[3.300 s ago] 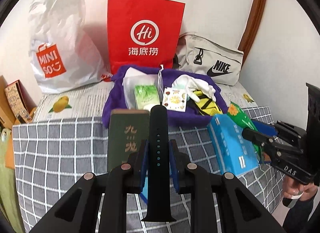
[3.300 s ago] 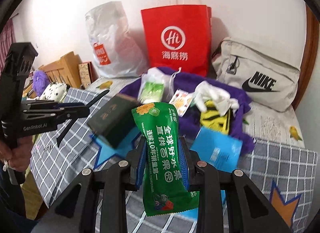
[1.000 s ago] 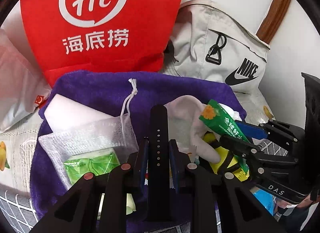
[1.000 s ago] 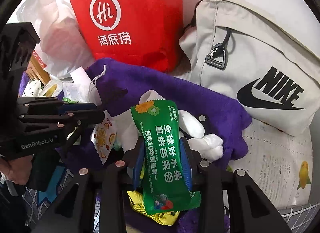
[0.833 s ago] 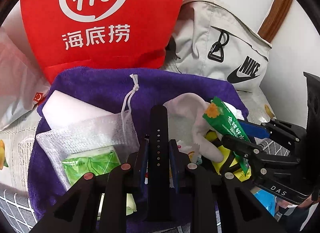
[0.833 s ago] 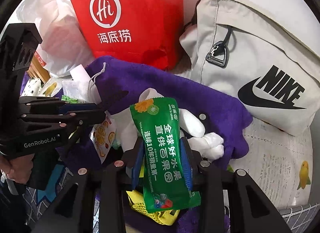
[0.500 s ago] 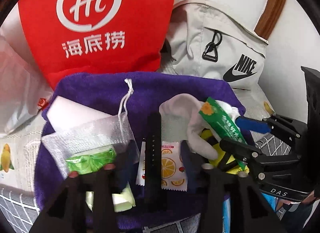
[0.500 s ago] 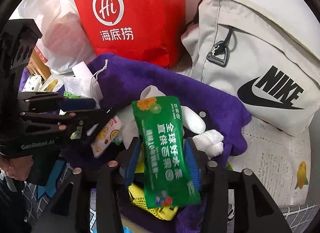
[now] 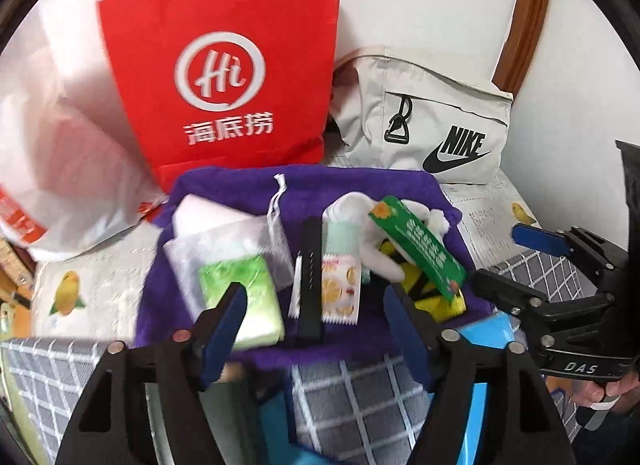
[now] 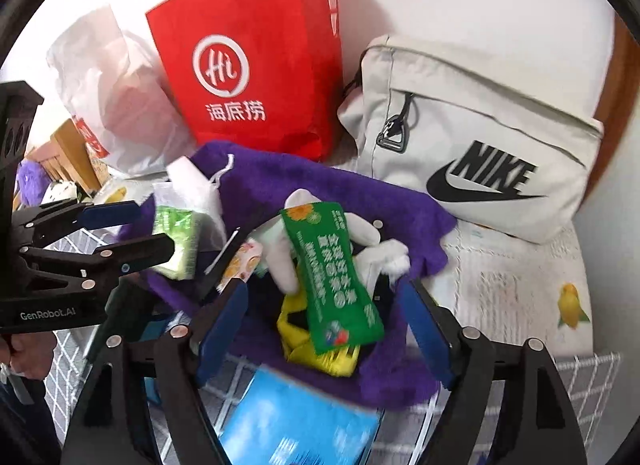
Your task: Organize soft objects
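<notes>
A black watch strap (image 9: 310,277) lies loose on the purple towel (image 9: 360,185), beside an orange-print sachet (image 9: 340,289). My left gripper (image 9: 316,325) hangs above and behind it. Its jaws are opening and no pad touches the strap. The green snack packet (image 10: 332,269) rests slanted across white gloves (image 10: 280,261) and a yellow item (image 10: 312,349) on the towel (image 10: 280,177). My right gripper (image 10: 324,325) is drawn back from it, jaws opening, pads clear of the packet. Each gripper shows in the other's view: right gripper (image 9: 500,257), left gripper (image 10: 154,229).
A mesh pouch with a green tissue pack (image 9: 240,289) lies at the towel's left. Behind stand a red paper bag (image 9: 224,77), a grey Nike bag (image 9: 440,125) and a white plastic bag (image 9: 60,185). A blue packet (image 10: 296,425) lies on the chequered cloth (image 9: 352,397) in front.
The left gripper let go of the black strap and the right let go of the green packet; both items now lie on the towel. Both grippers opened and drew back and upward.
</notes>
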A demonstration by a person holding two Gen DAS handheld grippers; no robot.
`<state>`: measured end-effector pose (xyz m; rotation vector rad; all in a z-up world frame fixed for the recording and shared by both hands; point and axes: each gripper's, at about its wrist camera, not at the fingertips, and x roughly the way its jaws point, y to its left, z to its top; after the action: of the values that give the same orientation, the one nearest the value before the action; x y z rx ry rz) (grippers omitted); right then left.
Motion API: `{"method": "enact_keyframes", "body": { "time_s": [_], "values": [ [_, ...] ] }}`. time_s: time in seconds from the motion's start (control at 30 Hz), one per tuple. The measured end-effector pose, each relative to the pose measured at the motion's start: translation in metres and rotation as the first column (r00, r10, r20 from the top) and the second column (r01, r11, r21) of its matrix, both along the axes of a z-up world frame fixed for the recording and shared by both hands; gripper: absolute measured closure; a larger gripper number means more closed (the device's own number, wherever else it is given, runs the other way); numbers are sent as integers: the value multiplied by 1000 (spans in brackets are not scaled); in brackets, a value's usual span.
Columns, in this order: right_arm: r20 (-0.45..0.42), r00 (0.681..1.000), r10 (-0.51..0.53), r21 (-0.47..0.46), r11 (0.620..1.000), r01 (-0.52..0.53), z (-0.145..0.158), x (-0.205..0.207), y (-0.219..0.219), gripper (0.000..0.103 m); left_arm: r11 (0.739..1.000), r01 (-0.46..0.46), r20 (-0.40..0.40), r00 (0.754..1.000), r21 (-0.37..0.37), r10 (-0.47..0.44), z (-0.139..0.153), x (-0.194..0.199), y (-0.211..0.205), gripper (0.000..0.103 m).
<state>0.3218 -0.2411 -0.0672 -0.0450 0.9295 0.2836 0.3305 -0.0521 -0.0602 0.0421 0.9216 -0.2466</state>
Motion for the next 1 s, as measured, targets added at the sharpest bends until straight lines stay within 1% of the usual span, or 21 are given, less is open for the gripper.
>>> {"method": "enact_keyframes", "body": {
  "time_s": [0.1, 0.17, 0.23, 0.3, 0.37, 0.47, 0.57, 0.73, 0.83, 0.9, 1.0],
  "values": [
    [19, 1000, -18, 13, 1000, 17, 12, -25, 1, 17, 1000, -15, 11, 1000, 5, 15, 9, -27, 7, 31],
    [32, 999, -31, 11, 999, 31, 20, -46, 2, 12, 1000, -30, 17, 999, 1, 30, 14, -47, 12, 24],
    [50, 998, -50, -1, 999, 50, 25, -62, 3, 8, 999, -41, 24, 999, -4, 41, 19, -65, 17, 21],
    [64, 996, -67, -4, 998, 68, 31, -80, 4, 7, 998, -57, 25, 998, -3, 57, 23, -83, 21, 21],
    [73, 994, -87, 7, 996, 87, 36, -99, 4, 4, 997, -77, 36, 996, 1, 77, 27, -103, 25, 20],
    [84, 991, -101, 18, 995, 100, 43, -122, 4, 3, 994, -105, 56, 993, 2, 105, 33, -129, 29, 14],
    [103, 989, -106, 17, 994, 105, 49, -146, 6, 1, 993, -121, 82, 989, 9, 120, 38, -153, 31, 11],
    [123, 985, -118, 30, 993, 116, 50, -181, 5, 0, 988, -148, 121, 983, 50, 141, 36, -192, 27, 11],
    [127, 984, -126, 38, 992, 122, 46, -196, 4, 0, 987, -154, 132, 980, 39, 148, 32, -212, 27, 11],
    [136, 982, -133, 28, 991, 131, 42, -208, 4, 0, 986, -162, 139, 978, 32, 156, 30, -222, 28, 11],
    [135, 980, -148, 17, 989, 147, 37, -224, 3, 0, 983, -182, 148, 974, 41, 174, 24, -239, 28, 11]
  ]
}}
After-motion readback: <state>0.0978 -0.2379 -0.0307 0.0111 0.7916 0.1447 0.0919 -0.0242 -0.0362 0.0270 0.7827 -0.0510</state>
